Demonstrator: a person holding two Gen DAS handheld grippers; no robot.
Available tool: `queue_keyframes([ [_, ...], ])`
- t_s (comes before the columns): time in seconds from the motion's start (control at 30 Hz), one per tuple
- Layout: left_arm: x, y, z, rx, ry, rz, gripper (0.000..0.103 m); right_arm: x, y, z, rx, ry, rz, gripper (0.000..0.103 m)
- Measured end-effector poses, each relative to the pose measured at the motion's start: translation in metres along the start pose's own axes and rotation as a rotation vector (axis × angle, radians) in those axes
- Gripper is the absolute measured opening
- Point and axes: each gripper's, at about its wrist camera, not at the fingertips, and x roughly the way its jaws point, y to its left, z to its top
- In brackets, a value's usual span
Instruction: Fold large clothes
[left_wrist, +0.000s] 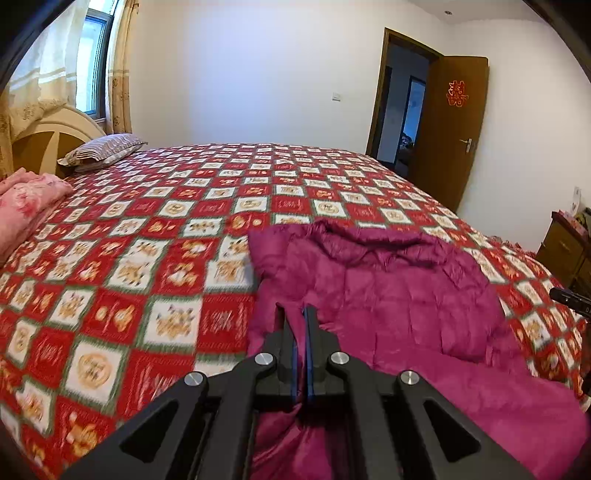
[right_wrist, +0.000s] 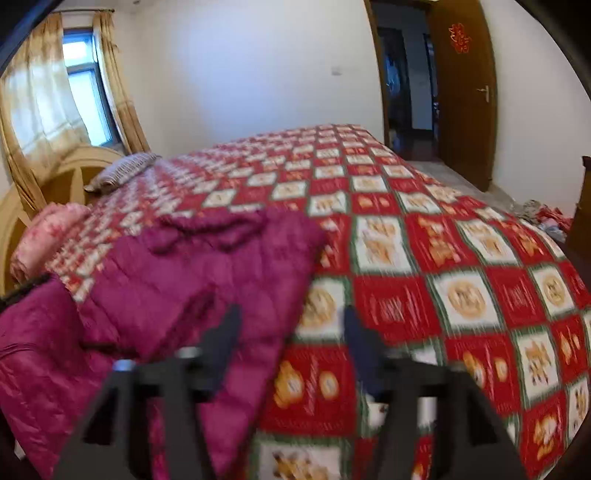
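Left wrist: gripper (left_wrist: 295, 314) tilted down (pinching jacket (left_wrist: 388, 288)).

L gripper (left_wrist: 295, 314) was angled down, jaws pinched together w/ a thin fold of cloth caught between the blue-edged pads. R gripper (right_wrist: 290, 325) was angled down too, blurred, jaws spread wide apart, nothing pressed between them; its left finger (right_wrist: 225, 339) sat over the fabric edge, not gripping. R gripper's tip showed at the right edge of the left wrist view.
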Motion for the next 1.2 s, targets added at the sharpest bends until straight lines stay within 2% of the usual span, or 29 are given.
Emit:
queue_keyframes([
  [0.17,-0.037,-0.001,-0.015,0.014,-0.036,0.020,0.002,-0.004,-0.011,-0.038,0.096,0.117,0.084,0.075],
  [0.3,-0.050,-0.014,-0.031,0.131,-0.047,0.089,0.002,-0.018,0.002,-0.068,0.064,0.164,0.091,0.075],
  [0.57,-0.049,-0.018,-0.079,0.246,0.015,0.145,0.002,-0.021,0.024,-0.110,0.036,0.285,0.133,0.076],
  [0.77,-0.043,-0.007,-0.106,0.210,0.087,0.118,0.002,-0.019,0.033,-0.122,0.025,0.329,0.158,0.076],
  [0.9,-0.037,-0.006,-0.115,0.194,0.104,0.105,0.002,-0.016,0.035,-0.132,0.080,0.379,0.242,0.076],
  [0.93,-0.036,-0.006,-0.116,0.186,0.106,0.100,0.002,-0.013,0.036,-0.134,0.090,0.399,0.264,0.074],
  [0.97,-0.036,-0.007,-0.116,0.181,0.108,0.097,0.002,-0.010,0.039,-0.138,0.093,0.429,0.293,0.053],
  [1.0,-0.035,-0.007,-0.116,0.177,0.109,0.093,0.002,-0.008,0.042,-0.140,0.088,0.444,0.310,0.019],
  [1.03,-0.036,-0.006,-0.116,0.172,0.108,0.089,0.002,-0.008,0.045,-0.142,0.077,0.453,0.330,0.012],
  [1.13,-0.044,-0.001,-0.104,0.114,0.088,0.050,0.002,-0.025,0.043,-0.128,0.074,0.353,0.331,0.008],
  [1.2,-0.049,0.005,-0.082,0.050,0.055,0.009,0.002,-0.038,0.036,-0.105,0.081,0.269,0.322,0.008],
])
